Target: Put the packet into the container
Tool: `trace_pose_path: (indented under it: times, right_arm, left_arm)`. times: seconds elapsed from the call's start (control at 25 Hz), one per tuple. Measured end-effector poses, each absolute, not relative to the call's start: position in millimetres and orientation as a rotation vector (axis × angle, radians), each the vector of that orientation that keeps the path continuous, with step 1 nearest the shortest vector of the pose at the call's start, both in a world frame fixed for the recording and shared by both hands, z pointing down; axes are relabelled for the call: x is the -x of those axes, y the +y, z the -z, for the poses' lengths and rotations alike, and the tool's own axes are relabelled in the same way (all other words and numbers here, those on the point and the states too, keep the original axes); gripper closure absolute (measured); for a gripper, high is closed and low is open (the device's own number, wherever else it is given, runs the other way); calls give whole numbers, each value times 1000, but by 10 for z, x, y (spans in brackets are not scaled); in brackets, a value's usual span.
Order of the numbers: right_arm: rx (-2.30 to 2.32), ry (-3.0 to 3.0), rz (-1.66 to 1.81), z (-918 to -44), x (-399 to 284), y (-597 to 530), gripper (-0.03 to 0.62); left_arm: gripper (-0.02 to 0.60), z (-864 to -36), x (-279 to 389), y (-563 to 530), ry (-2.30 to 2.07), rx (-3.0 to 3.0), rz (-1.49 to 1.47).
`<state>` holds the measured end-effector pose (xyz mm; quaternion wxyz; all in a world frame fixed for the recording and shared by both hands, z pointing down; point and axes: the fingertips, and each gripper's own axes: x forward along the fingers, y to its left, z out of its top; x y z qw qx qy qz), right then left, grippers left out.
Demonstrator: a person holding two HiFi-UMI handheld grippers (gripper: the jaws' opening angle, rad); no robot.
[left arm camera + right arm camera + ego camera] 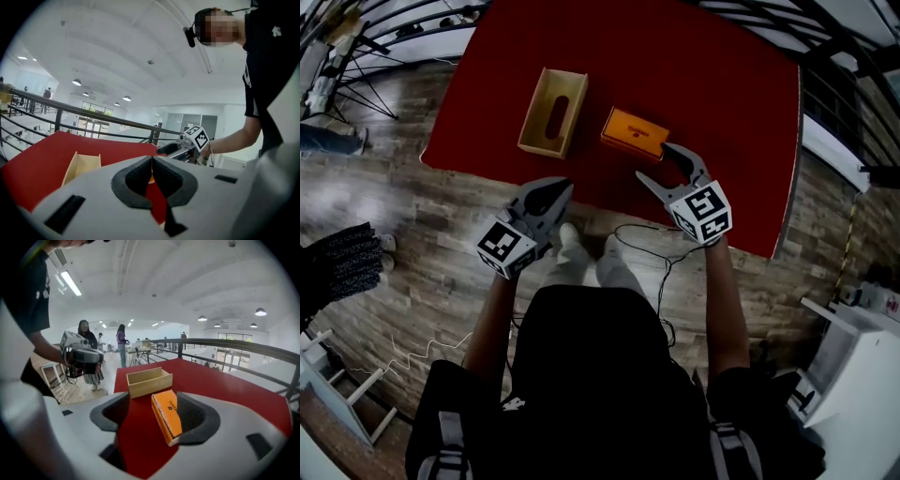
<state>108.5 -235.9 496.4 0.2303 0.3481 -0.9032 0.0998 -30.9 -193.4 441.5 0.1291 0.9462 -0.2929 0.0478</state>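
The fingers of your left gripper [565,186] are pressed together, empty, at lower centre-left. Your right gripper [653,160] has its fingers spread wide, not touching the orange packet [634,132] just beyond them on the red desk [712,84]. Up-left of the packet sits the wooden container [544,122].

Black short-sleeved top [591,375] is being worn, w/ grey shoulder straps [450,439]. Left gripper [565,187] & right gripper [652,161], both grey, are each being marked by a b/w square-pattern cube [703,211]; thin cable [630,227] is being trailed.
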Motion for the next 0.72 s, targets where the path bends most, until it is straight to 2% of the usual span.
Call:
trace_pose_path:
  times: [0.12, 0.2, 0.48, 0.72]
  right_arm:
    - [-821, -2341, -207, -5293, -1174, -2623, 206]
    - [-745, -2252, -185, -5526, -1244, -2789, 173]
    - [-589, -2072, -290, -6217, -1370, -2987, 122]
    - [-574, -2047, -298, -6470, -1310, -3055, 113]
  left_arm:
    - [572, -4538, 344, -1993, -828, -2735, -153]
    - [572, -4609, 368, -2011, -817, -2722, -160]
    - [572, -4765, 458, -2004, -819, -2685, -193]
    - [572, -4834, 546, -2035, -830, -2679, -216]
